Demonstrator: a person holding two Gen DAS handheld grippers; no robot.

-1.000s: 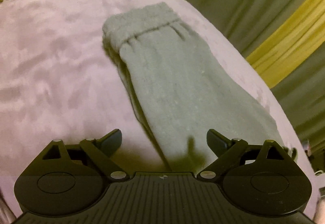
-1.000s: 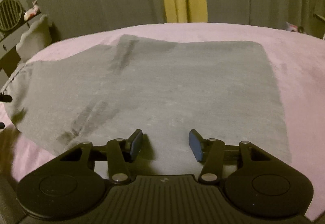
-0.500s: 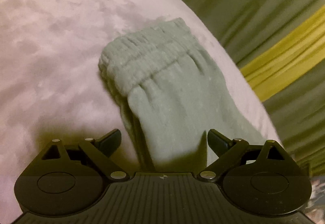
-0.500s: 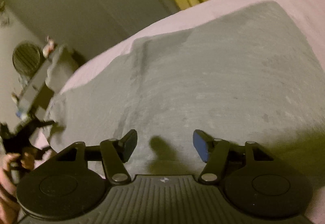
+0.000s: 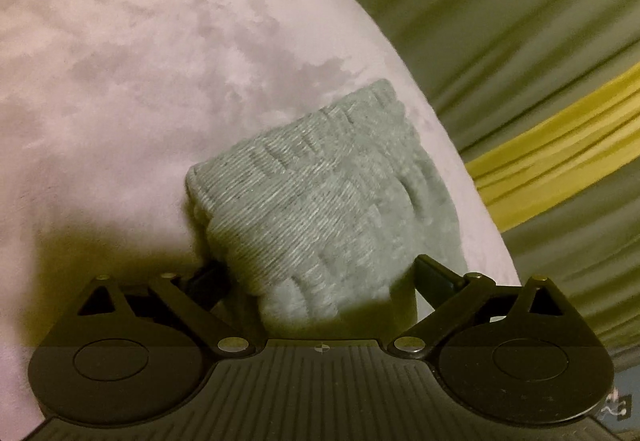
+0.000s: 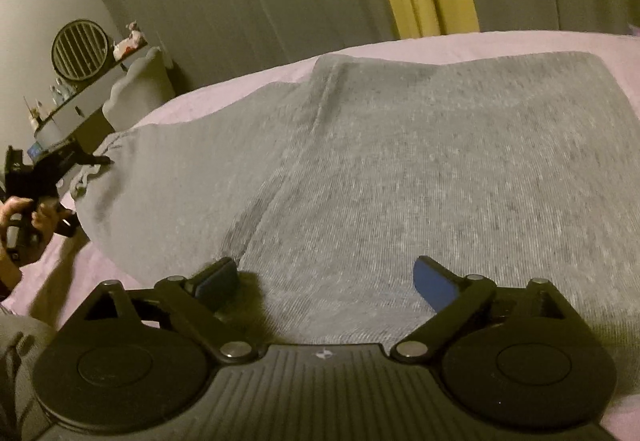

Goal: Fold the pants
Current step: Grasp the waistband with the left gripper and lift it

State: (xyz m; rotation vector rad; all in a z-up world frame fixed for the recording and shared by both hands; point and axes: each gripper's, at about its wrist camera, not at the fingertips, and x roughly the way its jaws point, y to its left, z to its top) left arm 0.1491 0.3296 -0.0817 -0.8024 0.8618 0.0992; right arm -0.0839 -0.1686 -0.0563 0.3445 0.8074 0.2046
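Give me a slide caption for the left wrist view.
Open left gripper straddles the ribbed cuff of the grey knit pants on the pink blanket.

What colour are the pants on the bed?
Heathered grey pants, clearest in the right wrist view.

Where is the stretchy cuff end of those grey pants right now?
In the left wrist view, the ribbed cuff lies on the pink blanket, right between the open fingers of the left gripper.
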